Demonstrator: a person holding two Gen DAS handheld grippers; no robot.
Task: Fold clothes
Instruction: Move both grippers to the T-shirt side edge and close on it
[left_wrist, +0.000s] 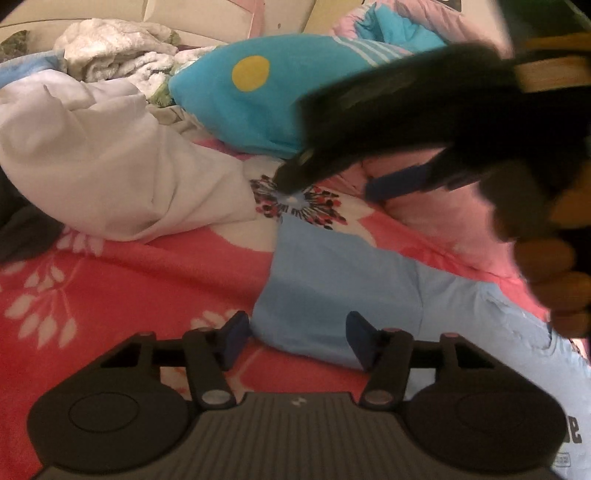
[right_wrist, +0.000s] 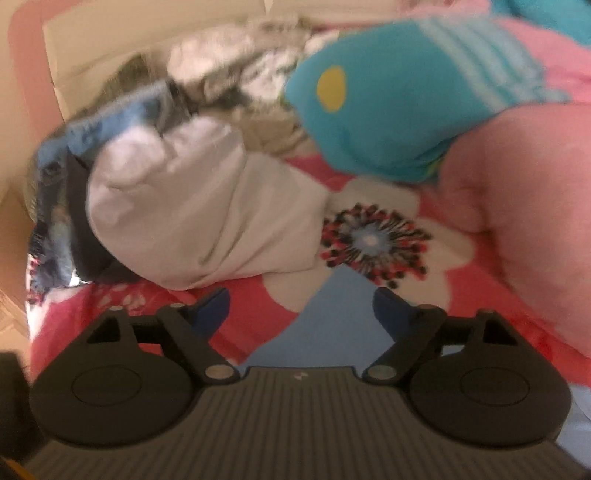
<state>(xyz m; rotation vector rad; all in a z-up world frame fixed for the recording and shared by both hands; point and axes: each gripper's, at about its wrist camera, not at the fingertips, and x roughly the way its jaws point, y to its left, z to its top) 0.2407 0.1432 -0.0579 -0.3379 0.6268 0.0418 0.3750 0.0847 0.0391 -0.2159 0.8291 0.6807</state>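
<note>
While both tongs gape empty over the light-blue garment (left_wrist: 332, 280), a white bundle (left_wrist: 110, 158) crowds nearby.

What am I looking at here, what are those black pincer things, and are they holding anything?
They are hand-held grippers, one in each of a person's hands, each with a camera looking along its fingers. The left gripper is open over a light blue garment lying on a flowered pink blanket. Its camera also catches the other gripper from the side. The right gripper is open too, in a blurred picture. Neither holds anything. Behind lie a white garment and a turquoise garment.
</note>
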